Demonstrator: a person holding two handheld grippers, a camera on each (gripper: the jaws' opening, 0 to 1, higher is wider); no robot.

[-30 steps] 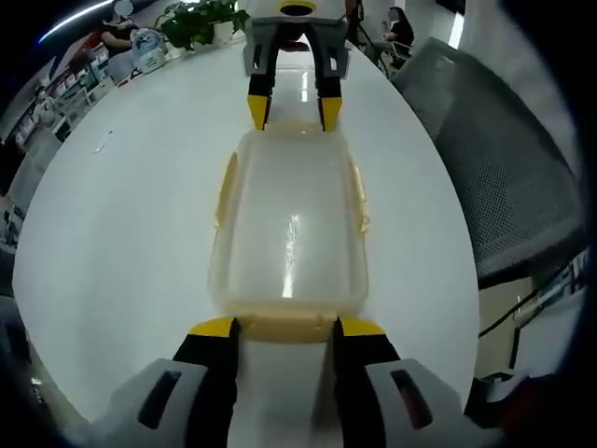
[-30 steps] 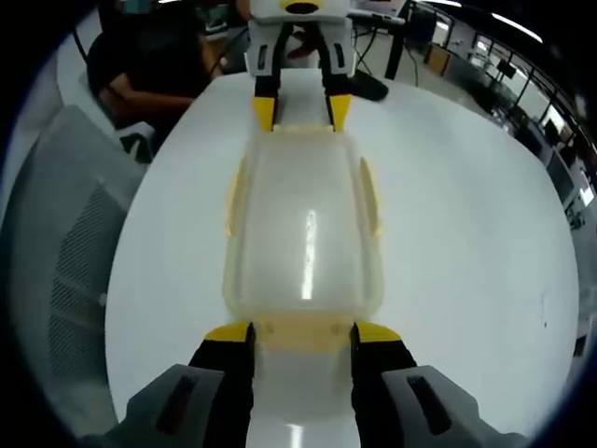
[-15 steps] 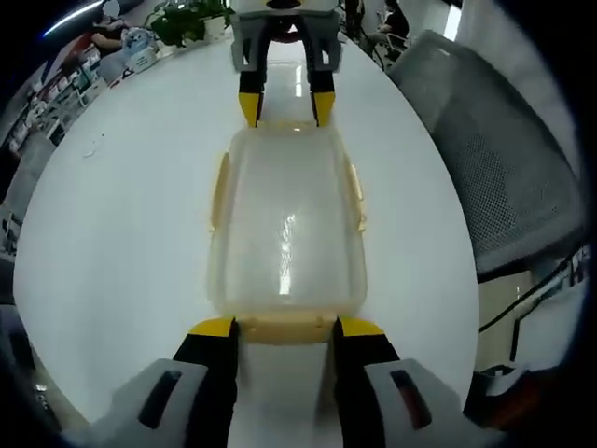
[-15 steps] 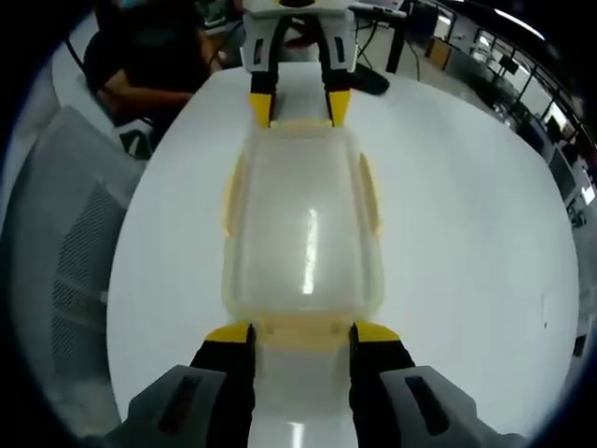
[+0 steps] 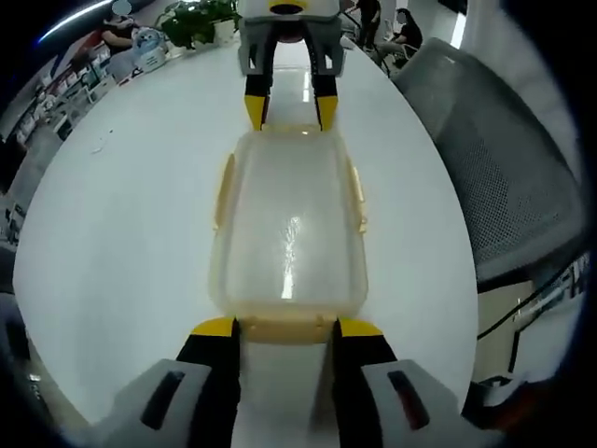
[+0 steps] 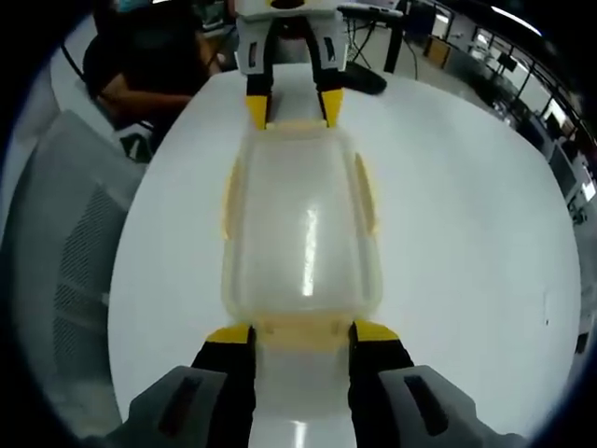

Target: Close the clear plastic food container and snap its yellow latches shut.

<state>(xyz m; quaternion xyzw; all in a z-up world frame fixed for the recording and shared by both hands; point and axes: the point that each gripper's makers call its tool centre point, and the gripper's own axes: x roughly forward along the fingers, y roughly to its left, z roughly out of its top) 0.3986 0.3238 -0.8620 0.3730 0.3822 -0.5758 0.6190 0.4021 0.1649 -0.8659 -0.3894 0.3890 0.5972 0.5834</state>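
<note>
— Container (image 5: 287, 233) first: where do the claws sit on it?

— One at each short end. The left gripper (image 5: 284, 327) has its jaws spread, yellow tips either side of the near end latch (image 5: 284, 327), which lies between them; I can't tell whether they press on it. The right gripper (image 6: 300, 333) is spread the same way around the opposite end latch (image 6: 300, 330). Each claw shows at the far end of the other's view.

— And the box itself?

— Lid down, lying flat on the white table (image 5: 121, 215), roughly in the middle of it. Two more yellow latches run along the long sides, one of them here (image 5: 224, 191). Whether any are snapped home I can't make out.

— How will it handle?

— Thin clear plastic, apparently empty, so I'd judge it light, a bit flexible and prone to sliding on that smooth top. Holding both ends at once should steady it. Take hold on the latch tabs, not the glossy lid, which would likely flex and slip.

— Any writing?

— None readable on the box or the claws. Beyond the table sit a grey mesh chair (image 5: 504, 168) and a potted plant (image 5: 191, 19).
</note>
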